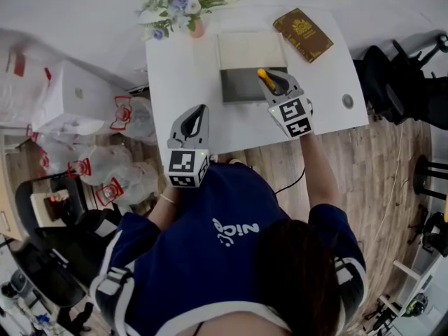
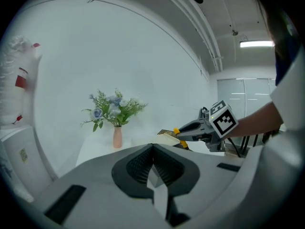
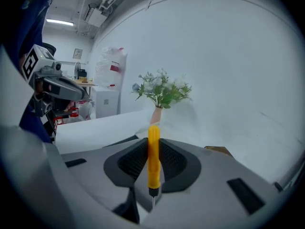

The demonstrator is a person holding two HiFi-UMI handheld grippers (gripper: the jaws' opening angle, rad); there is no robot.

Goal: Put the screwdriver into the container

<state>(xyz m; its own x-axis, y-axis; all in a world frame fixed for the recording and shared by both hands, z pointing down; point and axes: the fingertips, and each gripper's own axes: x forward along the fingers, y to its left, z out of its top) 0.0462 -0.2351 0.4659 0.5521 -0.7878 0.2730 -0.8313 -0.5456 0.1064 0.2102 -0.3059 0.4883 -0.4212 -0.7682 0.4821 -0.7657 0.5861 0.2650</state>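
- The right gripper (image 1: 271, 82) has its fingers clenched on the yellow-handled screwdriver with a thin metal shaft (image 3: 153, 157). In the head view, the handle sits in the upper middle of the frame, over the shallow rectangular container with a dark grey floor (image 1: 238, 91).
- We cannot tell how high the screwdriver hangs above that floor. If it is let go from too high, we judge it could bounce or roll over the low rim onto the white worktop (image 1: 183, 68).
- In the right gripper view the handle stands between the pads with its rounded end pointing away and the shaft toward the camera. The pads hold only a narrow band of round handle, so a quick tilt could make the tool pivot or slip out early.
- The handle lies close to the container's right-hand edge in the head view. A release while drifting right could drop it on the rim, or on the worktop near the brown hardback book (image 1: 302, 33) in the upper right.
- Lowering too far could press the fingers against the rim and shove the container, since nothing steadies it.
- The left gripper (image 1: 201, 110) sits at the worktop's near edge, lower left of the container, with its fingers clenched together on nothing. It is well clear of the container, so it cannot brace it.
- The pink vase of pale flowers (image 1: 183, 7) at the upper left looks safe unless the container is pushed hard.
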